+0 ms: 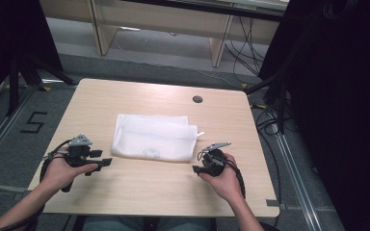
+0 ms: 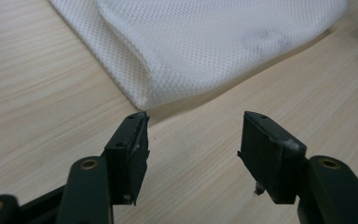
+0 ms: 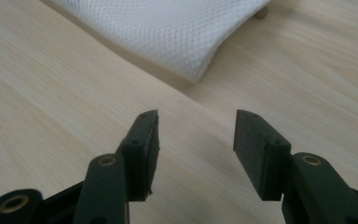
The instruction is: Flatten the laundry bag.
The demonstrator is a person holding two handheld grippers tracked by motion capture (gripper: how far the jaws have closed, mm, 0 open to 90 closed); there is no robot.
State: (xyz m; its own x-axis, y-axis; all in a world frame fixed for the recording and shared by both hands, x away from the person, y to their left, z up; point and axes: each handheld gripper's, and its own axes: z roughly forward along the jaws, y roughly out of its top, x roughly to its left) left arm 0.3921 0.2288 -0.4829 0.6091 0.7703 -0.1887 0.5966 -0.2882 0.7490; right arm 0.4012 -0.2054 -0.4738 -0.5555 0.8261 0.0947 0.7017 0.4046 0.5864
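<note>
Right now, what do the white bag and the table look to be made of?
The white bag looks like soft synthetic mesh fabric: a fine grid of tiny holes shows across it, and it lies limp with rounded folded edges. The table looks like pale wood-grain laminate or veneer with a matt finish: straight printed-looking grain lines, no gloss. Which of the two, the pictures leave open.

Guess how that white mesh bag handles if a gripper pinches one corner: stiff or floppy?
Probably floppy: the white mesh bag lies flat in soft folded layers with rounded edges, so it would likely drape from one corner. It looks thin and open-weave, so probably light. Pushed, it may bunch rather than slide on the table.
</note>
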